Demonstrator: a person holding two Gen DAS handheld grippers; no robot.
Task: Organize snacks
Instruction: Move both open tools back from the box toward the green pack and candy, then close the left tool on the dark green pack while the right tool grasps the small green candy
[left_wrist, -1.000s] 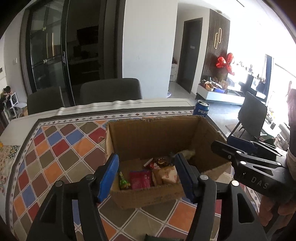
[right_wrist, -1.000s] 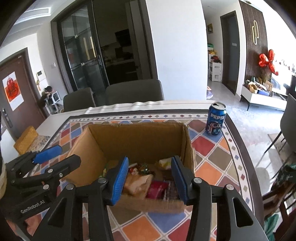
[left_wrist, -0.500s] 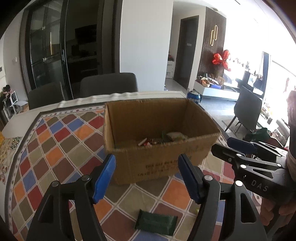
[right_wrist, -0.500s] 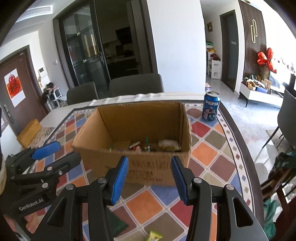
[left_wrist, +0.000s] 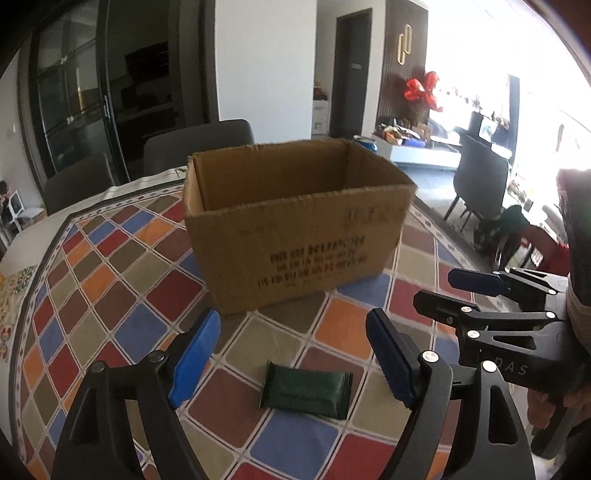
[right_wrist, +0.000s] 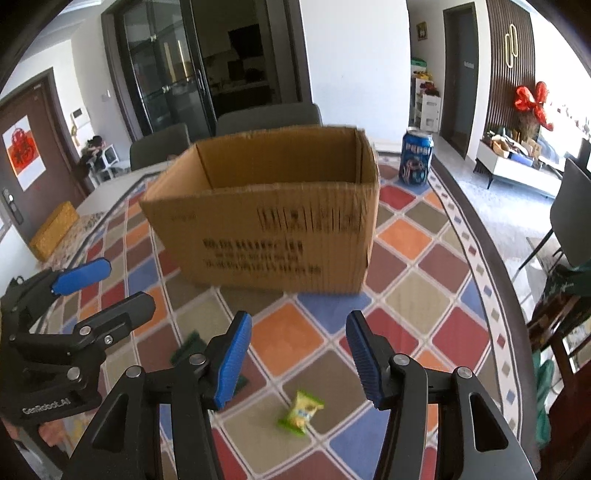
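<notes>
An open cardboard box (left_wrist: 295, 225) stands on the checkered tablecloth; it also shows in the right wrist view (right_wrist: 269, 218). Its contents are hidden from this low angle. A dark green snack packet (left_wrist: 306, 394) lies flat on the cloth between the fingers of my left gripper (left_wrist: 295, 362), which is open and empty above it. A small yellow-green snack packet (right_wrist: 301, 412) lies below my right gripper (right_wrist: 299, 354), which is open and empty. The green packet's corner (right_wrist: 186, 349) shows behind the right gripper's left finger.
A blue Pepsi can (right_wrist: 416, 158) stands behind the box at the right. Grey chairs (right_wrist: 266, 116) stand at the table's far side. The table edge (right_wrist: 491, 266) curves along the right. Each gripper shows in the other's view (left_wrist: 509, 317), (right_wrist: 70, 325).
Both grippers have pulled back and lowered from over the box toward the table's near side. The box contents have dropped out of sight, and the two loose packets have come into view.
</notes>
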